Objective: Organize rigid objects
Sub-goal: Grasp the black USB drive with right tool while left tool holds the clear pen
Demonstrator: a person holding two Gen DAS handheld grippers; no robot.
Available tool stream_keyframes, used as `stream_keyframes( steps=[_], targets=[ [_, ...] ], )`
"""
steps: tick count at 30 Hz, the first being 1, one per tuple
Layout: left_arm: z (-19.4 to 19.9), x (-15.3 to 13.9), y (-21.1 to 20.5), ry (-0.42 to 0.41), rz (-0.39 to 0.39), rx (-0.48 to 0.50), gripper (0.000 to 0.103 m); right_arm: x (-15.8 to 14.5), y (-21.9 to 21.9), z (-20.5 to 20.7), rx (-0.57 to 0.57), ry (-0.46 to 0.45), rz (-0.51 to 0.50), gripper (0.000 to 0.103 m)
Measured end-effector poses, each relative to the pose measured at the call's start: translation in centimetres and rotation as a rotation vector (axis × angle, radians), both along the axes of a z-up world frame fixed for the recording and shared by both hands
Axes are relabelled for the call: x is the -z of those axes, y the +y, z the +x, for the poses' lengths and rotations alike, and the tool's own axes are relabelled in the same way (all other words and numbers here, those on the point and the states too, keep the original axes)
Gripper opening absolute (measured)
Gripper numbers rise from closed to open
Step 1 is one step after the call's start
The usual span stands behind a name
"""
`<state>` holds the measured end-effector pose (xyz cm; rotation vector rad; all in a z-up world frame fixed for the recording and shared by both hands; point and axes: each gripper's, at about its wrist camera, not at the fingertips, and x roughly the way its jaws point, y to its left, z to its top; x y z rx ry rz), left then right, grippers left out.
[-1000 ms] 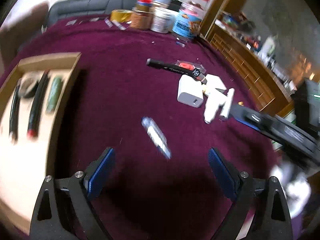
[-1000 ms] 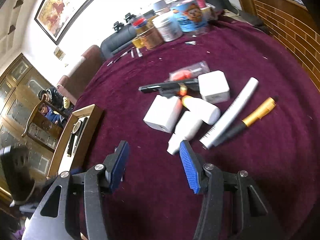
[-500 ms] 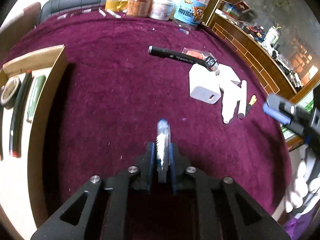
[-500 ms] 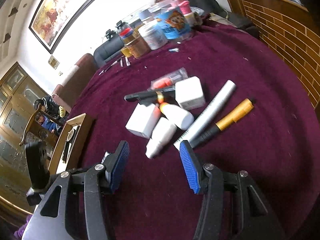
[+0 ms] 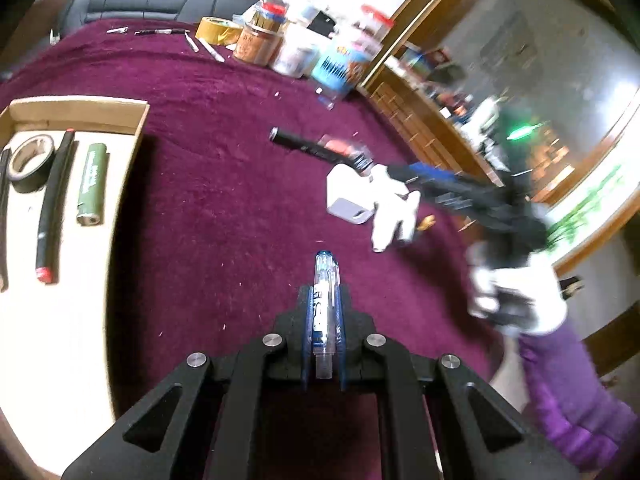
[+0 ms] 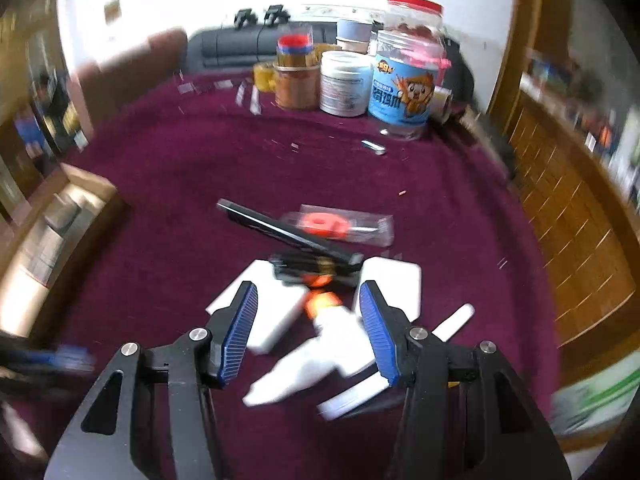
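My left gripper (image 5: 323, 300) is shut on a clear blue pen (image 5: 325, 300) and holds it above the purple cloth. A cardboard tray (image 5: 76, 114) at the left holds a tape roll (image 5: 30, 162), a black marker (image 5: 54, 208) and a green lighter (image 5: 91, 184). My right gripper (image 6: 308, 320) is open, its jaws on either side of a white squeeze bottle with an orange neck (image 6: 320, 340) in a pile with white adapters (image 6: 394, 286), a black marker (image 6: 288, 236) and a white pen (image 6: 452, 322).
Jars and tubs (image 6: 404, 80) and a yellow tape roll (image 5: 218, 30) stand at the table's far edge. A packet with an orange part (image 6: 340, 224) lies behind the pile. A wooden cabinet (image 6: 560, 200) is at the right.
My left gripper shut on the blue pen and lifted it off the cloth. My right gripper moved forward over the pile and now straddles the white bottle.
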<state>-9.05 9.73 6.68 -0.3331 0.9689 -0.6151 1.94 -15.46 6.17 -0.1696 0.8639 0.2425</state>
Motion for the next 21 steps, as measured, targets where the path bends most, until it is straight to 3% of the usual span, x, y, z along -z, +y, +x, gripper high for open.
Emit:
stream_keyframes(
  steps=[5,8,13,19,21],
  targets=[
    [-0.7,-1.0,2.9,-0.002,-0.057,-0.029,0.008,2.1,0.7,2.5,-0.055,0.028,-0.021,0.051],
    [-0.7,-1.1,4.4,0.006,-0.069,-0.064,0.008,2.5,0.4,4.6,-0.058,0.062,0.044,0.04],
    [-0.5,-0.9,6.5,0.021,-0.093,-0.129,0.008,2.4,0.6,6.9,-0.037,0.083,0.071,0.04],
    [-0.7,-0.5,8.2,0.031,-0.077,-0.179,0.008,4.4,1.8,7.9,-0.076,0.142,0.001,0.043],
    [-0.9,-0.5,8.9,0.029,-0.068,-0.201,0.008,4.5,1.3,8.0,-0.06,0.152,0.036,0.039]
  ],
)
